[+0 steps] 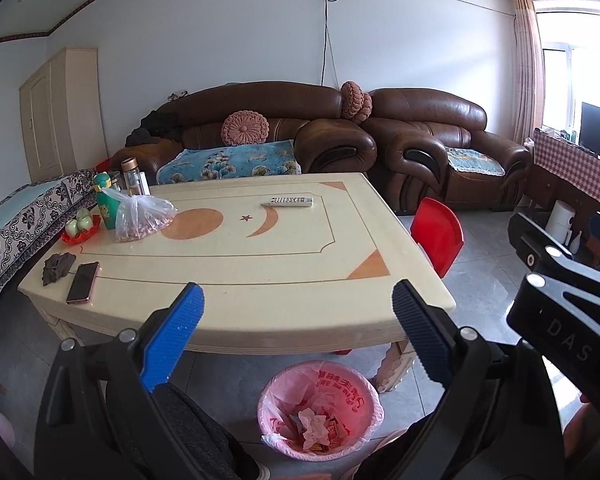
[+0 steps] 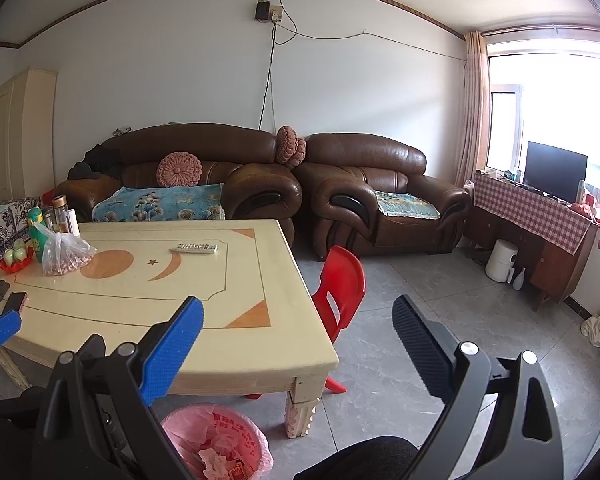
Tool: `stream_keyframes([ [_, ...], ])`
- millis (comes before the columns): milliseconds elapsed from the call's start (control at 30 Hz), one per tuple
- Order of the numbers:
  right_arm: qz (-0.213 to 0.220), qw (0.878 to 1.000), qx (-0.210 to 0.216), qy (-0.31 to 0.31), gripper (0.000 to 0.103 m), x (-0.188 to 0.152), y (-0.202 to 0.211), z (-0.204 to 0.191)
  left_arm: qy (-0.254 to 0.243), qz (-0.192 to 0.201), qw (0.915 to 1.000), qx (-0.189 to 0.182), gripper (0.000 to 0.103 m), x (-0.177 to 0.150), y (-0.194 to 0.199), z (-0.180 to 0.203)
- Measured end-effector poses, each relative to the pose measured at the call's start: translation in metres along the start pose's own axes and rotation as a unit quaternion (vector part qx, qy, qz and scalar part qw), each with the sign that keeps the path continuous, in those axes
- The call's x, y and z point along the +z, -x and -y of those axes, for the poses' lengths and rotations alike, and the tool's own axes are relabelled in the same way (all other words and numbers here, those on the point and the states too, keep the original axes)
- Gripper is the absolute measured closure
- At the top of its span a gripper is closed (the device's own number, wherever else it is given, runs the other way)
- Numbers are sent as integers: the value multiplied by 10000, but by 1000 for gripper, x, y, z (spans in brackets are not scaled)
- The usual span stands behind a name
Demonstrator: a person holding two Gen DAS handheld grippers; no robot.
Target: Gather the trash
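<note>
**Both tongs spread and empty above the bin**

The left gripper (image 1: 298, 304) has its blue-padded jaws wide apart, nothing between them, over the near edge of the cream table (image 1: 260, 272). The right gripper (image 2: 298, 318) is likewise spread and empty, by the table's corner. At six o'clock from the left jaws, on the floor, stands the pink-lined trash bin (image 1: 320, 408) holding crumpled tissue and wrappers. At ten o'clock lie a phone (image 1: 83, 282) and a dark crumpled scrap (image 1: 58, 267); at twelve, a remote (image 1: 292, 201).
</note>
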State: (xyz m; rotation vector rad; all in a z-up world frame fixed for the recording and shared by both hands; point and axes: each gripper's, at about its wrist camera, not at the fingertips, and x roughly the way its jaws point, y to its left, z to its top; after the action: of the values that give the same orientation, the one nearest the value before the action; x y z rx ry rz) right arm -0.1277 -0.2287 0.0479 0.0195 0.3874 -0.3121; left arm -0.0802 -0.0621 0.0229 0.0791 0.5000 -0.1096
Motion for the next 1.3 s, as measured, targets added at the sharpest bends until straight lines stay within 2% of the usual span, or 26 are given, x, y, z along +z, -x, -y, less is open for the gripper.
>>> stream_keyframes([
  [1300,-1,9999,14,138,10,3,-14,15,42,-52,9999,79,9,-3,-3,-3],
])
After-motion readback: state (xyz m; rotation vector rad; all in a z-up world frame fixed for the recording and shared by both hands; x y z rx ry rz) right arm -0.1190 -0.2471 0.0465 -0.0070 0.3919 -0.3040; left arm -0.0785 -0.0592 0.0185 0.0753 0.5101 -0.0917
